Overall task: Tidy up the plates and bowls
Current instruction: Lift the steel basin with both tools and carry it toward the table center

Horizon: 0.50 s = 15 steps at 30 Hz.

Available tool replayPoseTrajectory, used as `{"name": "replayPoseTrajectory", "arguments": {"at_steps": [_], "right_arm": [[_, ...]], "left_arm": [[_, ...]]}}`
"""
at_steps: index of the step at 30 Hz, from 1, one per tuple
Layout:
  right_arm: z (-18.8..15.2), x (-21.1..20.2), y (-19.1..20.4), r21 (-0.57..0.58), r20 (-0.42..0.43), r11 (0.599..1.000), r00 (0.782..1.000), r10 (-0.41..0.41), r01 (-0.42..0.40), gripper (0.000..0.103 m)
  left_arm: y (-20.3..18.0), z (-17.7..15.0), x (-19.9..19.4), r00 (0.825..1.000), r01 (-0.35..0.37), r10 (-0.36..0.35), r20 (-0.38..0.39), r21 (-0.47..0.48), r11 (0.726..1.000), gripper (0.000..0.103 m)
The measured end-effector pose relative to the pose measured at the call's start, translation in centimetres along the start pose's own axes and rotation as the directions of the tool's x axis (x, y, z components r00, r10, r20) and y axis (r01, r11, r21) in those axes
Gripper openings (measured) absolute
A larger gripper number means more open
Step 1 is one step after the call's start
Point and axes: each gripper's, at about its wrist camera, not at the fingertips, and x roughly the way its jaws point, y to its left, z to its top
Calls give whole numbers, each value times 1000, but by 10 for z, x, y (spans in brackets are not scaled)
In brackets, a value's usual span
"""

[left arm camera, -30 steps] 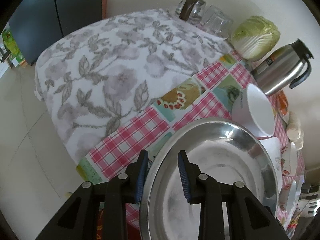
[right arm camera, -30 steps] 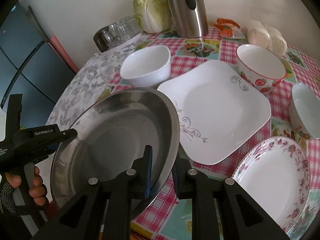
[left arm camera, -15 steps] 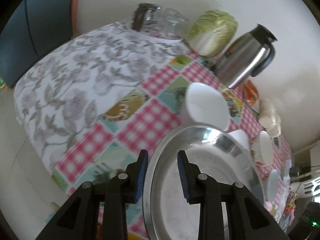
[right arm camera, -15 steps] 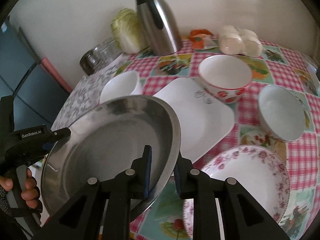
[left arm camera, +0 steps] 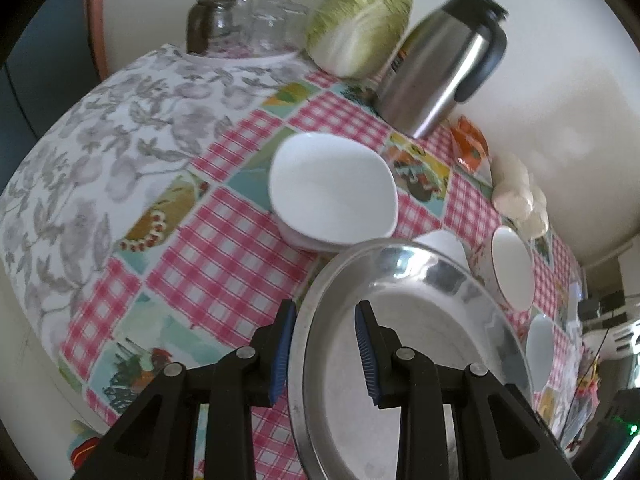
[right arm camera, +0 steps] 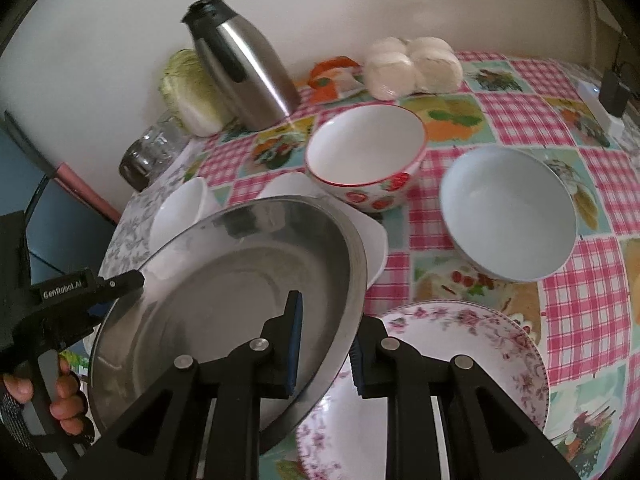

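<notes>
From the left, my left gripper [right arm camera: 120, 284] and right gripper [right arm camera: 326, 344] each clench a rim of the steel plate [right arm camera: 224, 300], held mid-frame above the white square plate [right arm camera: 374, 240]. Next I probably lower it onto the floral plate [right arm camera: 480, 344], lower right.

One readable text: "GenRobot.AI", white letters on the black body of the left gripper [right arm camera: 116, 286], seen in the right wrist view at the left edge. The steel thermos jug [left arm camera: 436, 72] carries a dark label strip low on its side in the left wrist view, near the far edge of the table; the print is too blurred to read. No other text, numbers or signs legible.
</notes>
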Motion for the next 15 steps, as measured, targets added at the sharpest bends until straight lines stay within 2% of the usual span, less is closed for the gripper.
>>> {"name": "replayPoseTrajectory", "arguments": {"at_steps": [6, 9, 15], "right_arm": [[-1, 12, -7, 15, -26, 1000, 999, -26, 26, 23], [-3, 19, -5, -15, -40, 997, 997, -71, 70, 23], [-5, 29, -7, -34, -64, 994, 993, -104, 102, 23]], "left_arm": [[-6, -2, 12, 1000, -5, 5, -25, 20, 1000, 33], [-6, -3, 19, 999, -9, 10, -43, 20, 1000, 33], [-7, -3, 29, 998, -31, 33, -50, 38, 999, 33]]}}
